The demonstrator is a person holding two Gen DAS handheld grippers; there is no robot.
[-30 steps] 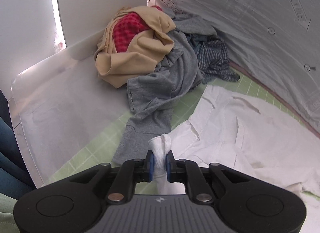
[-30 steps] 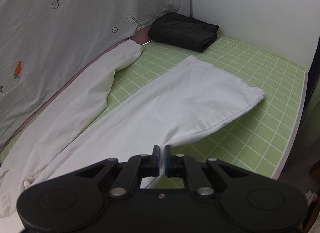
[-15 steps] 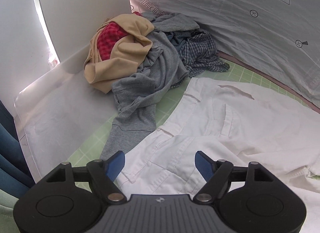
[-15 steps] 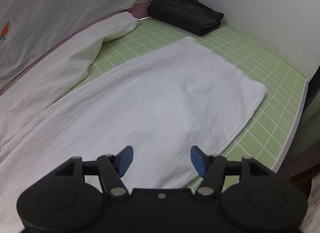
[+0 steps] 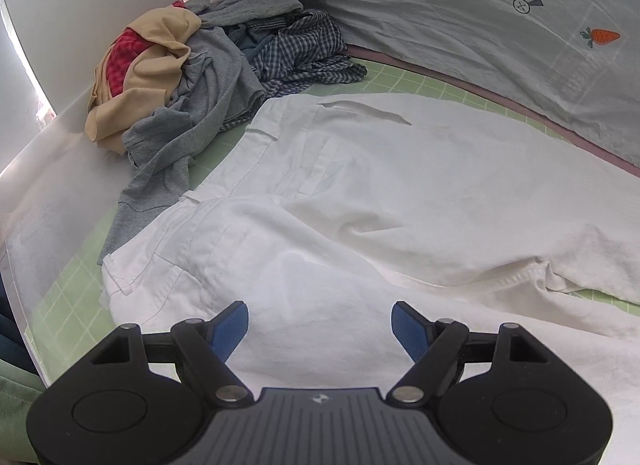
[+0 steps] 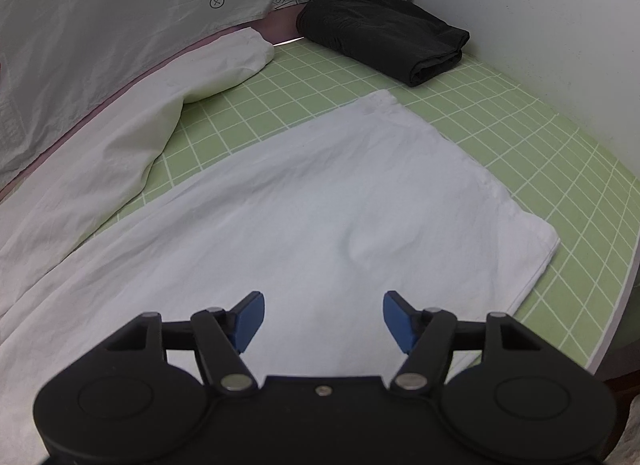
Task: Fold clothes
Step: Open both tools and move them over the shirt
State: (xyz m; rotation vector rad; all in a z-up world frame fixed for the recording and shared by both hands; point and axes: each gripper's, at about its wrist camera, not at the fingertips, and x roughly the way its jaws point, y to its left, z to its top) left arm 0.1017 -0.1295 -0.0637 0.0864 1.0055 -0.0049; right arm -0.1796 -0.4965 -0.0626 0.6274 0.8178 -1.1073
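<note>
White trousers [image 5: 360,193] lie spread flat on the green grid mat [image 5: 64,297], waistband toward the left in the left wrist view. My left gripper [image 5: 320,325] hovers over the near waist part, open, nothing between its blue pads. In the right wrist view the near white trouser leg [image 6: 320,201] lies flat with its hem at the right; the far leg [image 6: 192,77] runs along the back cloth. My right gripper [image 6: 322,319] stands open above the near leg, holding nothing.
A heap of unfolded clothes [image 5: 180,77], beige, red checked, grey and blue checked, sits at the back left. A folded black garment [image 6: 384,29] rests in the far right corner. A grey printed cloth [image 5: 480,25] hangs behind. The mat's edge [image 6: 616,305] drops off at right.
Both grippers let go of the white trousers and opened wide. The trousers now lie flat on the mat. Both views have shifted further over the fabric.
</note>
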